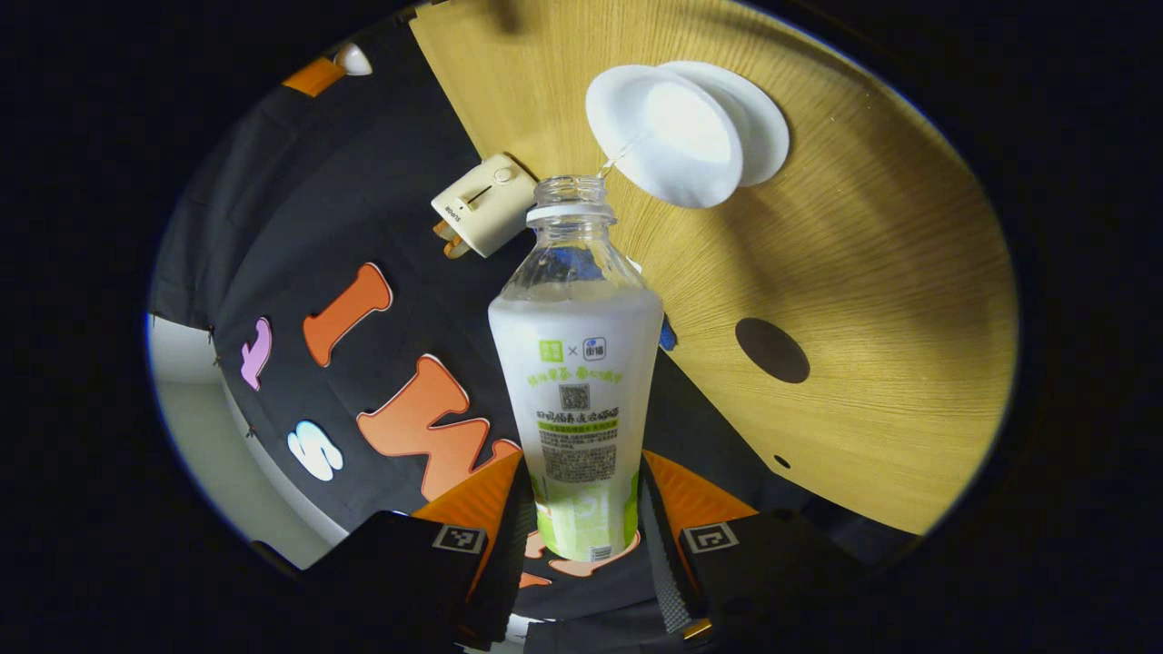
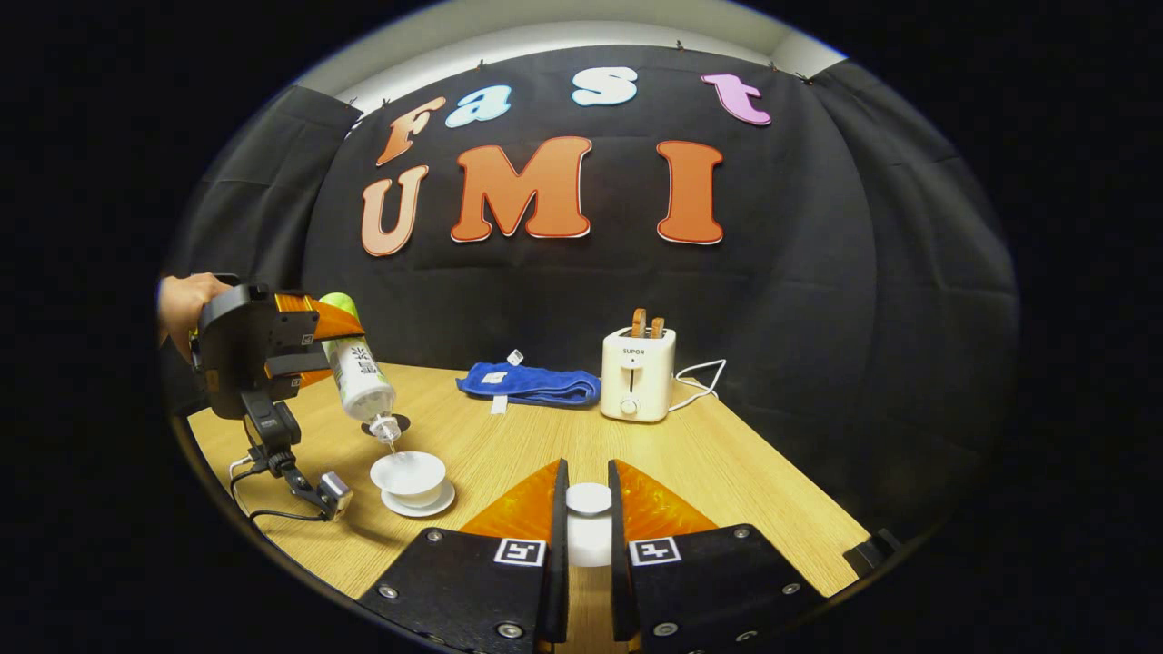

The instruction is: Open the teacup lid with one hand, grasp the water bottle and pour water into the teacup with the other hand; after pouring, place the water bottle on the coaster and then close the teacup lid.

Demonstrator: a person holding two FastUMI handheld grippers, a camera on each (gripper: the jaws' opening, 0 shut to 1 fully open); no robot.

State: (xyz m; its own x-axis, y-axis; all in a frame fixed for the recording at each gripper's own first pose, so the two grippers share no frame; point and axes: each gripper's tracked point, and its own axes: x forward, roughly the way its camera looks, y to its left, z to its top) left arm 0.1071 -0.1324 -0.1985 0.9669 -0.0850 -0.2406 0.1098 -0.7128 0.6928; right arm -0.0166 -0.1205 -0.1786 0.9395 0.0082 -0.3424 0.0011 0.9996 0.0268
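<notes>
My left gripper [image 1: 586, 495] is shut on the lower body of a clear water bottle [image 1: 577, 363] with a white and green label. The bottle is tipped over, uncapped mouth down, and a thin stream of water runs into the open white teacup [image 1: 672, 127] on its saucer [image 1: 768, 127]. In the right gripper view the bottle [image 2: 361, 374] hangs slanted above the teacup [image 2: 409, 472], held by the left gripper [image 2: 338, 329] and a hand [image 2: 182, 304]. My right gripper [image 2: 588, 495] is shut on the white teacup lid [image 2: 589, 513], right of the cup. The dark round coaster [image 1: 772, 350] lies bare on the wooden table [image 1: 890, 300].
A cream toaster [image 2: 638, 374] with bread in its slots stands at the back of the table, its cable trailing right. A folded blue towel [image 2: 531, 383] lies left of it. A cable and a small box [image 2: 332, 495] hang from the left gripper near the cup.
</notes>
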